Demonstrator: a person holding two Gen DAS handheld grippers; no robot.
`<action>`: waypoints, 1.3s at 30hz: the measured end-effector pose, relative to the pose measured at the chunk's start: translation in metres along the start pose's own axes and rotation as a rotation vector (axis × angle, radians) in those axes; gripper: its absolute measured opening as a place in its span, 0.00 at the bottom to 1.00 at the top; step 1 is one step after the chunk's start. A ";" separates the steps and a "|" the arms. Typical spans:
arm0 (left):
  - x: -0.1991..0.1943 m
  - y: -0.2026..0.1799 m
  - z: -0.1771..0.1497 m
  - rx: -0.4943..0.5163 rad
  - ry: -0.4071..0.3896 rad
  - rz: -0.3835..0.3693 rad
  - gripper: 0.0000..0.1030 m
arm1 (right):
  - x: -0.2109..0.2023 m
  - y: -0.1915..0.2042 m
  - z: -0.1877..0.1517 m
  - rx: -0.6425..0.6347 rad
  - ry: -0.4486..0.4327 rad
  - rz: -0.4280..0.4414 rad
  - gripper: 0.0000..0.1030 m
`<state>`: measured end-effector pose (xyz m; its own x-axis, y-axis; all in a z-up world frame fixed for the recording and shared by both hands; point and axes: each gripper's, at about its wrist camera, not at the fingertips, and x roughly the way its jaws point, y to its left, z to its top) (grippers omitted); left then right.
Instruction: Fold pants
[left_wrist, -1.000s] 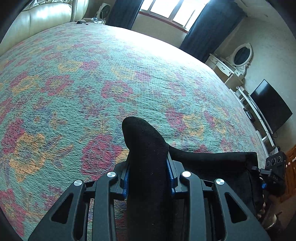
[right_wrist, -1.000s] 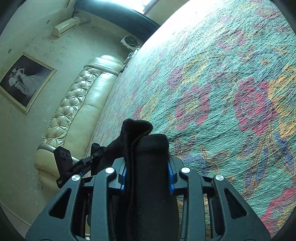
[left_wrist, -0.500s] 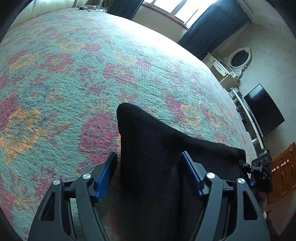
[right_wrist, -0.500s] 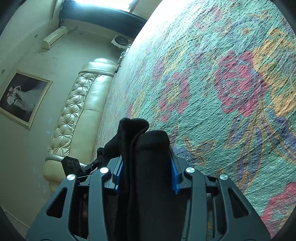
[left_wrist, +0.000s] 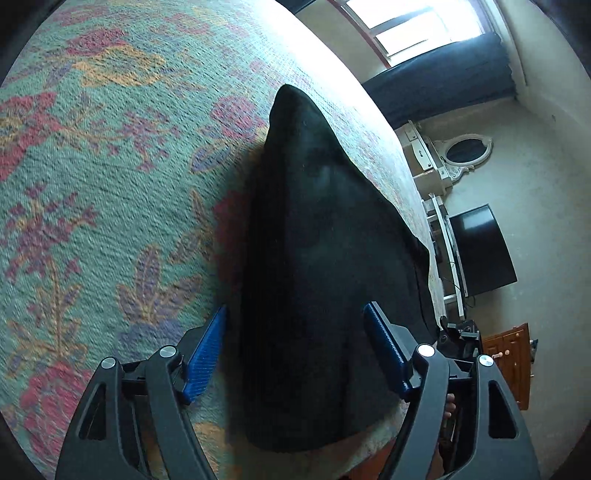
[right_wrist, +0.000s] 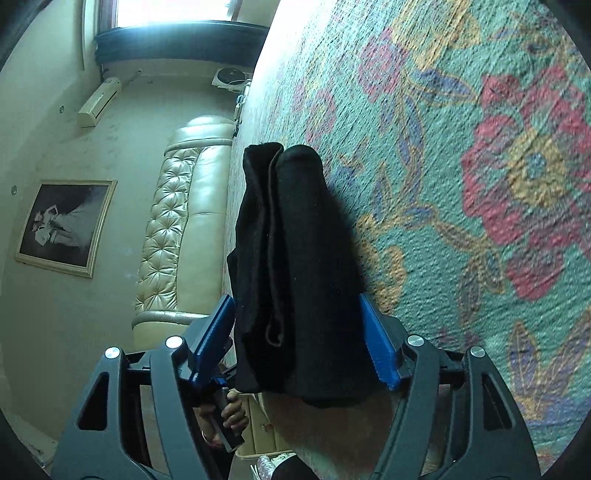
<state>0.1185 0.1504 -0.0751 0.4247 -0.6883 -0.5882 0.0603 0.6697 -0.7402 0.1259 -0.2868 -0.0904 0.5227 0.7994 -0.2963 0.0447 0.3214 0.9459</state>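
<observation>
Black pants (left_wrist: 317, 280) lie on a teal bedspread (left_wrist: 110, 206) patterned with red, orange and purple flowers

We see daylight pouring from the window (left_wrist: 413, 29), blown out to white and glaring along the bedspread (left_wrist: 110, 184) far edge. The black pants (left_wrist: 314, 258) cast a soft shadow. Fisheye bending curves everything, corners are dark, and the right-wrist view is slightly motion-blurred.

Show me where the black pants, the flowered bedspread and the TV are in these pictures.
black pants (left_wrist: 314, 277): left wrist view, middle of the dark fabric.
flowered bedspread (left_wrist: 110, 184): left wrist view, bare patterned area beside the pants.
TV (left_wrist: 480, 251): left wrist view, centre of the dark screen.
</observation>
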 end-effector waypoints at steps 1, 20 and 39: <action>0.001 -0.001 -0.002 0.006 0.008 0.003 0.71 | -0.001 0.000 -0.004 -0.006 0.001 -0.006 0.66; 0.011 -0.013 -0.008 0.067 -0.042 0.108 0.47 | 0.027 0.023 -0.031 -0.119 0.028 -0.173 0.38; 0.004 -0.021 -0.008 0.149 -0.045 0.186 0.37 | 0.009 0.024 -0.043 -0.119 0.008 -0.149 0.32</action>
<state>0.1122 0.1315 -0.0646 0.4803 -0.5387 -0.6921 0.1090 0.8197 -0.5624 0.0949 -0.2500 -0.0757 0.5111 0.7422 -0.4334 0.0200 0.4939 0.8693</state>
